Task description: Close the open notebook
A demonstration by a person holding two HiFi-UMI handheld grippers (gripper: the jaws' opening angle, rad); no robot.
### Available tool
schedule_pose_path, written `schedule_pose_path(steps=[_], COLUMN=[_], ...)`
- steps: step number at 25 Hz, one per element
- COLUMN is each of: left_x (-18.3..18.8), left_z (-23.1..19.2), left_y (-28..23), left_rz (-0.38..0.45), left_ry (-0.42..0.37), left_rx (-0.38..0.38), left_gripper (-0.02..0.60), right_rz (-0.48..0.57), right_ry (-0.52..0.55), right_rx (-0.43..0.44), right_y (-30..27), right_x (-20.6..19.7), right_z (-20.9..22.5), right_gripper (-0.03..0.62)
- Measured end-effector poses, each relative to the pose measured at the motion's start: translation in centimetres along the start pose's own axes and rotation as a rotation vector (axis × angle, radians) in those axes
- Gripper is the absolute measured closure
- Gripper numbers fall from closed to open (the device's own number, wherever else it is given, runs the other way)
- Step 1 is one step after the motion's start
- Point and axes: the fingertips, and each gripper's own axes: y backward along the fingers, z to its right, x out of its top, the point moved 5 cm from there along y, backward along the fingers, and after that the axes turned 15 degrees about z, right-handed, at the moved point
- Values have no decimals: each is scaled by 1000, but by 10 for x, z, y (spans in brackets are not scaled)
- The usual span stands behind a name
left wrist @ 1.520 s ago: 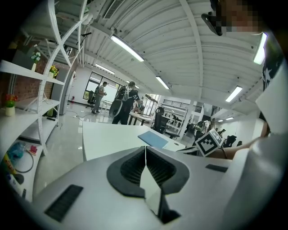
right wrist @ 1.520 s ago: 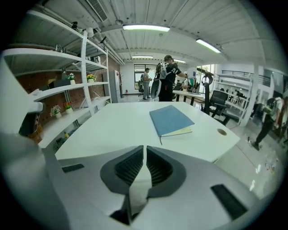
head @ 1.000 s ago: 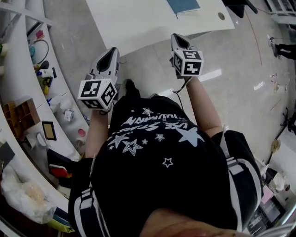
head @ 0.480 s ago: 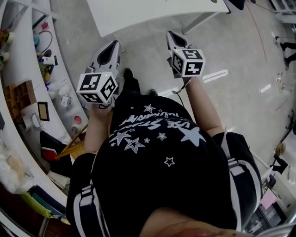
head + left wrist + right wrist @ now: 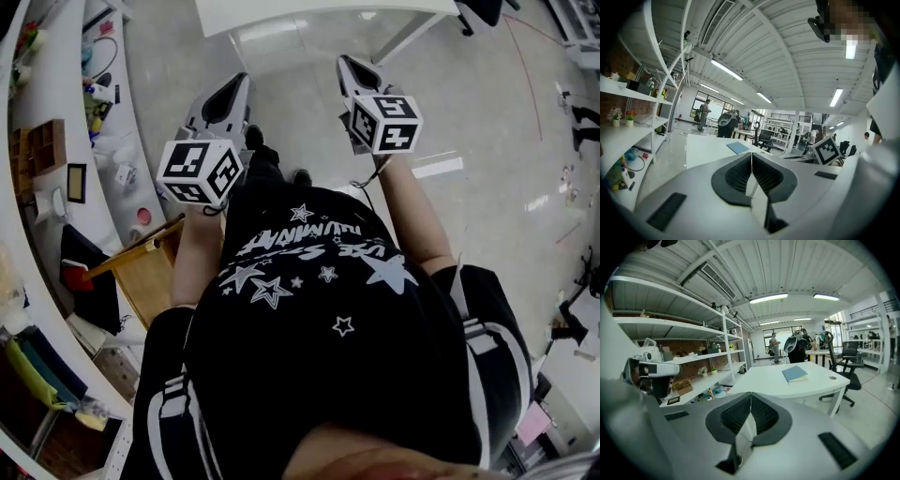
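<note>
Holding both arms out ahead of the torso over the floor, the person aims the left gripper [image 5: 239,84] and right gripper [image 5: 345,66] at 12 o'clock, toward the bench [image 5: 309,17].

Left gripper view: jaws pressed together, empty. A blue notebook [image 5: 738,147] lies shut on the bench at 12 o'clock.

Right gripper view: jaws pressed together, empty. The notebook lies flat at 1 o'clock, well apart.

table [image 5: 309,11]: cut by top edge | notebook [image 5: 794,373]: small, details unclear | shelf clutter [image 5: 101,103]: unidentifiable

Head view downward; others toward table [image 5: 761,380]
</note>
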Motion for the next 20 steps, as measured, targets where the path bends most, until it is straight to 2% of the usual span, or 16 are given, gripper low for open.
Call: schedule_pose_path(steps=[3, 8, 14, 20], left_x=[3, 9, 22, 25], left_z=[10, 15, 1, -21], left_y=[10, 13, 29, 44], left_rz=[1, -5, -17, -11], left_ry=[-11, -17, -2, 7], left_rx=[-21, -69, -88, -86], left_gripper=[566, 566, 566, 566], right_rz=[25, 44, 14, 13], right_ry=[17, 35, 57, 84], right_rx=[26, 2, -41, -49], right_y=[11, 19, 14, 7], right_x=[6, 12, 13, 14], right_z=[-12, -17, -38, -68], right_gripper=[585, 585, 585, 585])
